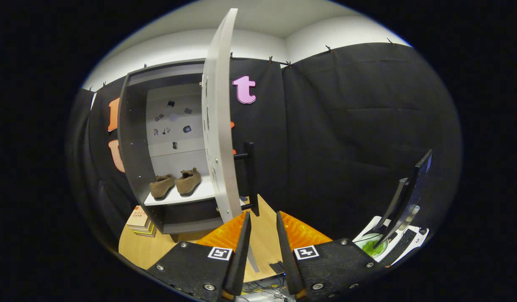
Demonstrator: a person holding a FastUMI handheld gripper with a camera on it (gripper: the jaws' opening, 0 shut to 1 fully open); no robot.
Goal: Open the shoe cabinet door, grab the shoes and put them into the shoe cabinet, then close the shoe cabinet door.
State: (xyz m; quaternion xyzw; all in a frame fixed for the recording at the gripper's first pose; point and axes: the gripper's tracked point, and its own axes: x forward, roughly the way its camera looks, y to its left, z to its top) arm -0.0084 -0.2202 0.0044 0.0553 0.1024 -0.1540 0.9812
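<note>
The dark shoe cabinet stands on the wooden table beyond and left of my fingers. Its pale door is swung open, edge-on toward me, with a black bar handle on its far side. A pair of brown shoes sits side by side on the white shelf inside. My gripper is just in front of the door's lower edge, fingers a little apart with nothing between them; the handle is just beyond the left fingertip.
A small stack of cardboard boxes lies on the table left of the cabinet's base. To the right stands a dark monitor with a keyboard and a green-lit object below it. Black cloth walls surround the booth.
</note>
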